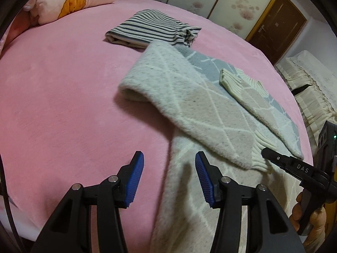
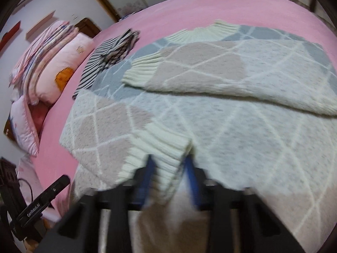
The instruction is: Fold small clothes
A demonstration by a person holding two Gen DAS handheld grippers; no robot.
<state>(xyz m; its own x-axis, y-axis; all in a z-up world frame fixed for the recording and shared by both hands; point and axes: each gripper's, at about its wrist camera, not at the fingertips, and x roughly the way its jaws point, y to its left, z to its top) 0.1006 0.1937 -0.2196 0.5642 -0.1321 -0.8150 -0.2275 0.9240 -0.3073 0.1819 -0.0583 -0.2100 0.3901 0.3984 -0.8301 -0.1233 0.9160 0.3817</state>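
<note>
Tongs first: my left tongs hang spread over the near edge of the sweater, pinching nothing. My right tongs are pinching the ribbed cuff of one sleeve, which lies folded across the sweater's body. Farther on, the other sleeve is folded over the body too. Beyond the sweater, touching its far left corner, sits a folded striped garment. Everything lies on the pink bed, with pillows at the far left.

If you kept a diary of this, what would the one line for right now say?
stage: folding sweater on bed | right gripper: shut on sleeve cuff | left gripper: open, empty | striped garment: folded
</note>
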